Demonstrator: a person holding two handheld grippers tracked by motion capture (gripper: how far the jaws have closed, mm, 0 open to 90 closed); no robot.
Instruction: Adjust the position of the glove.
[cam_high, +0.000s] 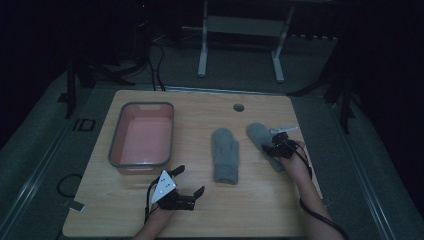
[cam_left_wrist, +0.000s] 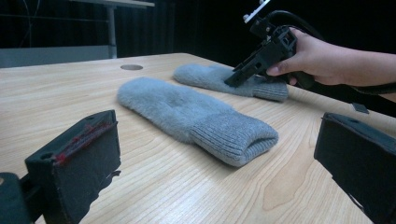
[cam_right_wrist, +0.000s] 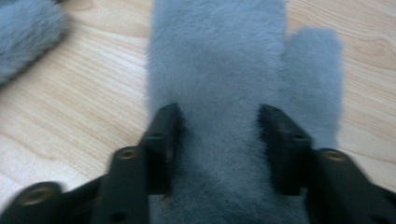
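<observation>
Your right gripper (cam_right_wrist: 217, 126) sits down on the right-hand grey mitten (cam_right_wrist: 219, 60), jaws half open and pressed into the fleece, one on each side of the mitten's middle strip. The pile bulges between them, but the pads are not yet clamped together on it, and I can't tell for sure whether they pinch the fabric or merely dent it. The mitten's thumb lies just outside one jaw. Seen from the high view, that gripper (cam_high: 278, 145) rests on the lower half of this mitten (cam_high: 257, 134), near the right edge of the wooden table (cam_high: 260, 200), with your hand (cam_high: 296, 162) behind it. In the left gripper view it (cam_left_wrist: 233, 79) tilts steeply down, tips touching the mitten (cam_left_wrist: 205, 74) close to its ribbed cuff. The second mitten (cam_high: 225, 155) lies flat just beside the first, toward the table's middle, cuff toward you, apart from the first. Your left gripper (cam_high: 187, 181) hangs near the front edge, jaws spread wide with nothing between them, pointed at that second mitten (cam_left_wrist: 196, 116). A pink tub with a grey rim (cam_high: 116, 145) stands at the left of the table, just beyond the left gripper.
</observation>
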